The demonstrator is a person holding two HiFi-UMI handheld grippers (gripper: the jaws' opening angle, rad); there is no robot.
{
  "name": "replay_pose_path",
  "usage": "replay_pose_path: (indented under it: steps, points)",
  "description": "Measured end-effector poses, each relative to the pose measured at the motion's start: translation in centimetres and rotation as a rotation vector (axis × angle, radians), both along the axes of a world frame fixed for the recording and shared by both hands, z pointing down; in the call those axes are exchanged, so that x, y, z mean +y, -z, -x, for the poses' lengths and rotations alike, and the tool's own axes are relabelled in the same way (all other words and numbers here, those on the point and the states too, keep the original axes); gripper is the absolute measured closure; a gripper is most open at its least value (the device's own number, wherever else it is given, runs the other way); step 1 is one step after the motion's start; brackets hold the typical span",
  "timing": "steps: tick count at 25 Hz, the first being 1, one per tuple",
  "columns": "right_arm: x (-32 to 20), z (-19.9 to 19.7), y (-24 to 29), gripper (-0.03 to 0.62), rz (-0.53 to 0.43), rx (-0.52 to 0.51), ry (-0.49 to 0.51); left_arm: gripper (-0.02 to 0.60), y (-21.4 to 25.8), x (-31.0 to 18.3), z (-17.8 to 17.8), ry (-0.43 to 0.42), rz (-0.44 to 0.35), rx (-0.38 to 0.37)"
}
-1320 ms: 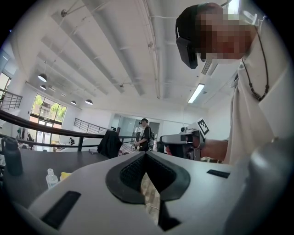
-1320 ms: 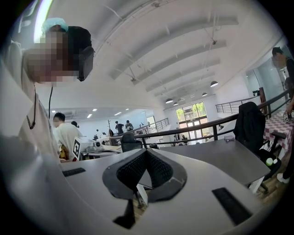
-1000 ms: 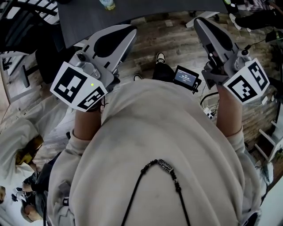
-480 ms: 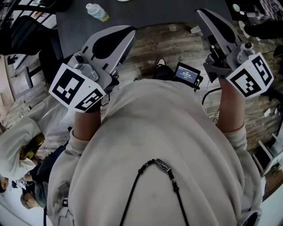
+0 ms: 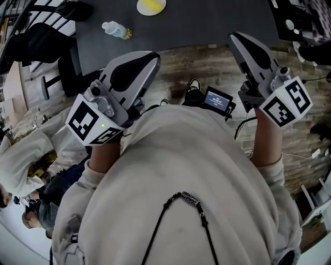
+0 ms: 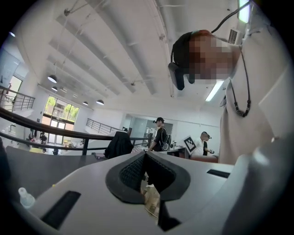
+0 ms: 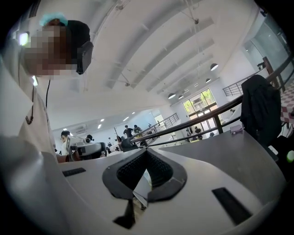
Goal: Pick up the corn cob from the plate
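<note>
In the head view a yellow corn cob lies on a white plate at the far top edge, on a dark table. My left gripper is held in front of my chest, short of the table's near edge, jaws together and nothing between them. My right gripper is at the right, also short of the table, jaws pressed together and empty. In the left gripper view the left gripper points level across the room. The right gripper does the same in its own view.
A small plastic bottle lies on the table's left part. A black chair stands left of the table. A small screen device and a shoe show over the wood floor. People stand in the background.
Both grippers have shifted a little toward the table, the left one rising. More of the table shows now, and the plate with the corn has come into view at the top.
</note>
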State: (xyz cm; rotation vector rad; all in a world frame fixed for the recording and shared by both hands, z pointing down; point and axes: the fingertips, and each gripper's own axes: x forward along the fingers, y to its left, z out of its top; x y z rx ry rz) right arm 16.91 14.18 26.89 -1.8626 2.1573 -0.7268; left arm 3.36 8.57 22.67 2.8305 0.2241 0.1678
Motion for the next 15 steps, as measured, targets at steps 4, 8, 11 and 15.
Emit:
replay_pose_path:
  steps: [4, 8, 11, 15]
  points:
    - [0.7, -0.8, -1.1, 0.582, 0.022, -0.026, 0.03, 0.58, -0.5, -1.1, -0.6, 0.051, 0.013, -0.029]
    - [0.9, -3.1, -1.1, 0.582, 0.018, -0.036, 0.001, 0.579, 0.0, -1.6, -2.7, 0.043, 0.004, -0.04]
    - [0.4, -5.0, -1.2, 0.582, 0.02, -0.036, -0.024, 0.58, -0.3, -2.0, -4.8, 0.019, 0.0, -0.042]
    - [0.5, -6.9, -1.9, 0.582, 0.044, -0.022, -0.068, 0.579, -1.7, -3.2, -7.8, -0.015, 0.021, -0.03]
